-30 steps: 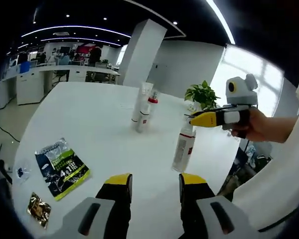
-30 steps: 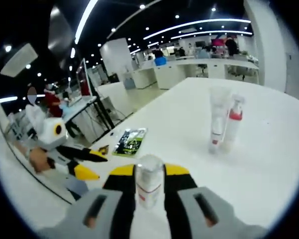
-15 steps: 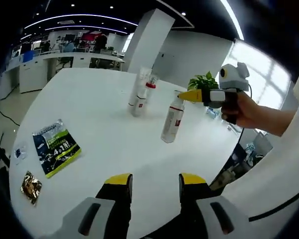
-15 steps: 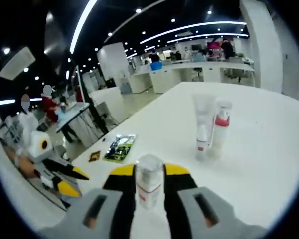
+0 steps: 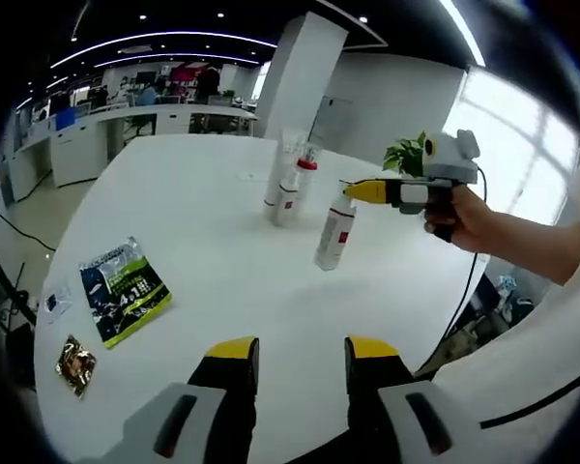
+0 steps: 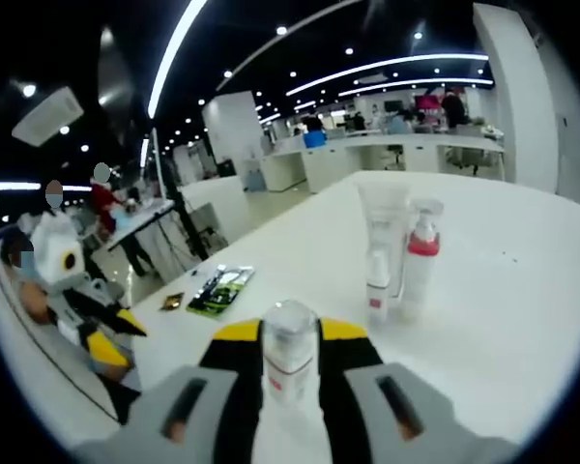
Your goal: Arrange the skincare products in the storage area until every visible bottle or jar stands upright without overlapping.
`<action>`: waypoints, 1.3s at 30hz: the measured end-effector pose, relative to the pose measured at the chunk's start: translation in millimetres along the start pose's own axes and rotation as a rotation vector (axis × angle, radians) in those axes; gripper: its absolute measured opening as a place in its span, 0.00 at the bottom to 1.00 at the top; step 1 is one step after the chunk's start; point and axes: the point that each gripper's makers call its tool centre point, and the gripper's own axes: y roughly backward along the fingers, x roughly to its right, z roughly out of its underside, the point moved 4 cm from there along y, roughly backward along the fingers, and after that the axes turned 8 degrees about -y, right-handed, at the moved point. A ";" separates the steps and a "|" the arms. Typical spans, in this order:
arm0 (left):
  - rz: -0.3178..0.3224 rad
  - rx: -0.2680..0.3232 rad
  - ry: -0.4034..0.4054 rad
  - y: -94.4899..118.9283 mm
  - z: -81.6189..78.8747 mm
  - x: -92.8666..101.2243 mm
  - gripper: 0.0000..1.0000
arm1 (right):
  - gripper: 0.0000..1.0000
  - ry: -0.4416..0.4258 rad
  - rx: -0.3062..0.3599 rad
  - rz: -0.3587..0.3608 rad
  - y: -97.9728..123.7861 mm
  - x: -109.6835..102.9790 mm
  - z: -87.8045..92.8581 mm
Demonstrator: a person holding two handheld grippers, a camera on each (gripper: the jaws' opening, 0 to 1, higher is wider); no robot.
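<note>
A white bottle (image 5: 335, 235) with a red label stands on the white table (image 5: 203, 222), slightly tilted, and my right gripper (image 5: 353, 191) is shut on its clear cap (image 6: 289, 322). Beyond it stand a clear-capped white tube (image 5: 283, 172) and a red-collared pump bottle (image 5: 293, 189), side by side and upright. In the right gripper view the tube (image 6: 379, 254) and the pump bottle (image 6: 419, 258) rise past the held bottle (image 6: 288, 360). My left gripper (image 5: 298, 361) hangs open over the table's near edge, nothing between its jaws.
A green and black sachet (image 5: 124, 289), a small gold packet (image 5: 75, 362) and a clear wrapper (image 5: 54, 302) lie at the table's left. A potted plant (image 5: 405, 155) stands at the far edge. A person's hand (image 5: 464, 217) holds the right gripper. Office desks lie beyond.
The right gripper carried the held bottle further over the table towards the tube and pump bottle. The left gripper view drew back a little.
</note>
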 end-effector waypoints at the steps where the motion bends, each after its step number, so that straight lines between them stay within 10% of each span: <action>1: -0.009 0.002 0.006 -2.1 0.4 0.8 0.38 | 0.18 0.003 0.005 -0.002 -0.2 2.2 -0.3; 29: -0.036 -0.039 0.015 -14.5 3.3 14.8 0.36 | 0.18 0.157 0.031 0.020 -31.5 59.0 -21.6; 39: -0.002 0.034 0.037 -14.2 -8.8 18.2 0.37 | 0.18 0.229 0.017 0.019 -38.9 73.8 -38.7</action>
